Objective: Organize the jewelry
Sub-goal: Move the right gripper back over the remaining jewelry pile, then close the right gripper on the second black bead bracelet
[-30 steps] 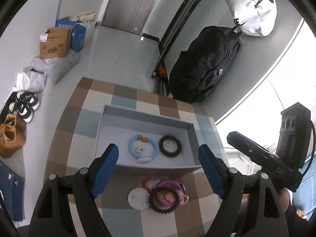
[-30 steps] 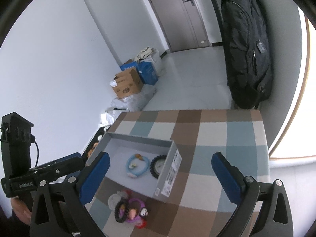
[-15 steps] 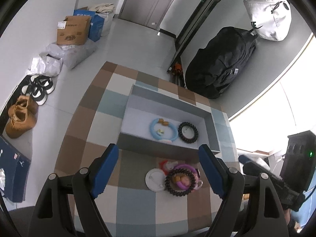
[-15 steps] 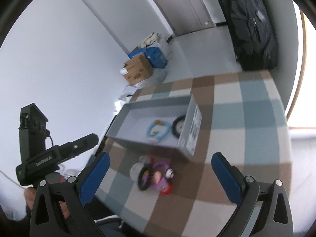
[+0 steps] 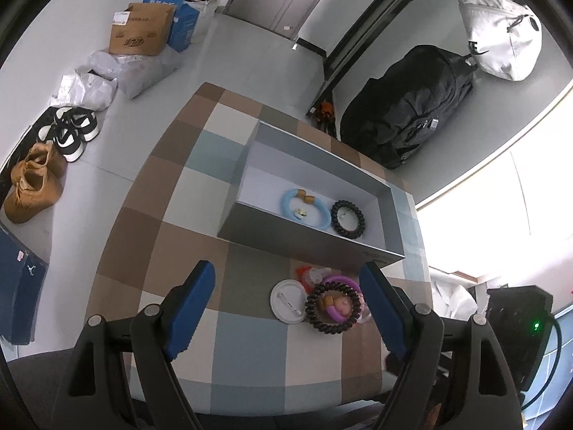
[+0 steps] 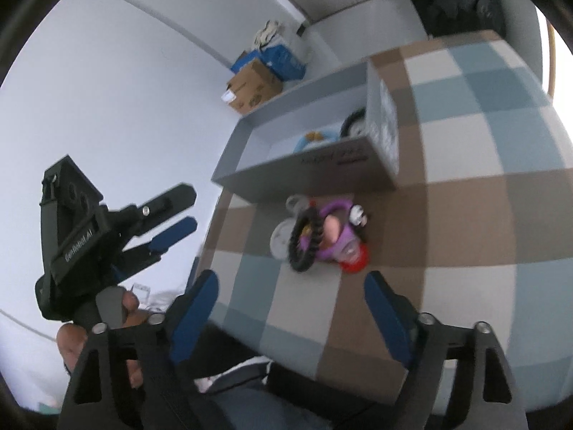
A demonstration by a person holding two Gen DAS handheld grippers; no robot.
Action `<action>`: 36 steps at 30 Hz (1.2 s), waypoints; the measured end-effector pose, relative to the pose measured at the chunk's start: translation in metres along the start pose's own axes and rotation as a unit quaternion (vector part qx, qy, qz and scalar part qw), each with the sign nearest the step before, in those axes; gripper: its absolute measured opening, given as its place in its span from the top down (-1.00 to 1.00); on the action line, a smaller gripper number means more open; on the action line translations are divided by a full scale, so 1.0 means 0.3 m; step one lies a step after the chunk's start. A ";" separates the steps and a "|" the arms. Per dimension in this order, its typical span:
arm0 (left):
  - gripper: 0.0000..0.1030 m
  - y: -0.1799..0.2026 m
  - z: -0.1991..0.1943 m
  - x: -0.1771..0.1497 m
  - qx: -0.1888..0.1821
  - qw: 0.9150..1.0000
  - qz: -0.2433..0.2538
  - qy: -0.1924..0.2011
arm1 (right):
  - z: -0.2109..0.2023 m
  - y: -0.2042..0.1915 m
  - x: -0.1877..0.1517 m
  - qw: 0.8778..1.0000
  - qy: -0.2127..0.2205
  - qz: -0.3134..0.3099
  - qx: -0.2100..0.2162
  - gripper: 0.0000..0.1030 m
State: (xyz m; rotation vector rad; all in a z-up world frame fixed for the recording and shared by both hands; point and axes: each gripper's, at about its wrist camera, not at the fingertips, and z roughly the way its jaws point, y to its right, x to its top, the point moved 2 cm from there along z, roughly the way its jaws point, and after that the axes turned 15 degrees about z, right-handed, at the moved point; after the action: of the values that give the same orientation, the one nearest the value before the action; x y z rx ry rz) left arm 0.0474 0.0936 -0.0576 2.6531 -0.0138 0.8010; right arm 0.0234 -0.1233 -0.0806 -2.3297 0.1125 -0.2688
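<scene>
**Both grippers spread wide over the loose jewelry**

In the right wrist view the box's (image 6: 315,168) near wall hides most of the blue ring (image 6: 311,140) and dark bracelet (image 6: 352,125) inside it, and the whole frame is motion-blurred. The pile (image 6: 324,238) below the box at frame centre is tangled: a black bead bracelet (image 6: 302,240) overlaps a purple ring (image 6: 338,231), a white disc (image 6: 281,238) and a red piece hard to identify.

The left gripper (image 5: 292,308) is spread wide and empty, with the pile (image 5: 322,301) lying on the checked table (image 5: 150,215) between its blue fingers (image 5: 189,308). The right gripper (image 6: 292,317) is likewise wide apart, touching nothing, lower in frame than the pile.
</scene>
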 end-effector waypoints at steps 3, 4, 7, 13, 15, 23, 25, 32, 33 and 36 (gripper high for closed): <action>-0.54 -0.010 0.003 -0.004 -0.003 1.000 -0.006 -0.004 | 0.023 -0.003 -0.003 1.000 -0.010 0.008 0.006 -0.37; -0.54 -0.013 0.005 -0.006 -0.003 1.000 -0.007 -0.006 | 0.030 -0.002 -0.003 1.000 -0.014 0.013 0.010 -0.32; -0.54 -0.018 0.002 -0.008 -0.004 1.000 -0.008 -0.008 | 0.052 -0.004 -0.003 0.999 -0.023 0.022 0.013 -0.13; -0.54 -0.026 0.004 -0.010 -0.004 1.000 -0.011 -0.013 | 0.095 -0.007 -0.001 0.999 -0.035 0.037 0.010 0.18; -0.54 -0.028 0.005 -0.011 -0.003 1.000 -0.011 -0.015 | 0.103 -0.007 0.004 0.999 -0.034 0.039 0.007 0.32; -0.54 -0.039 0.014 -0.017 0.002 1.000 -0.009 -0.024 | 0.133 0.005 0.031 0.998 -0.022 0.062 -0.003 0.66; -0.54 -0.041 0.019 -0.016 0.002 1.000 -0.010 -0.026 | 0.141 0.021 0.037 0.997 -0.025 0.075 -0.001 0.71; -0.54 -0.034 0.029 -0.017 0.000 0.999 -0.008 -0.031 | 0.147 0.060 0.043 0.994 -0.034 0.105 0.015 0.68; -0.54 -0.033 0.031 -0.018 0.000 0.999 -0.008 -0.032 | 0.147 0.064 0.042 0.993 -0.036 0.108 0.017 0.63; -0.54 -0.033 0.037 -0.017 0.000 0.999 -0.007 -0.035 | 0.146 0.096 0.039 0.991 -0.035 0.125 0.021 0.44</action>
State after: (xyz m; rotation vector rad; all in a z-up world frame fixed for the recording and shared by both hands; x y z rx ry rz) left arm 0.0502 0.0983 -0.0723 2.6774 -0.0132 0.7022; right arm 0.0447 -0.1149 -0.1291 -2.2514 0.3576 -0.0628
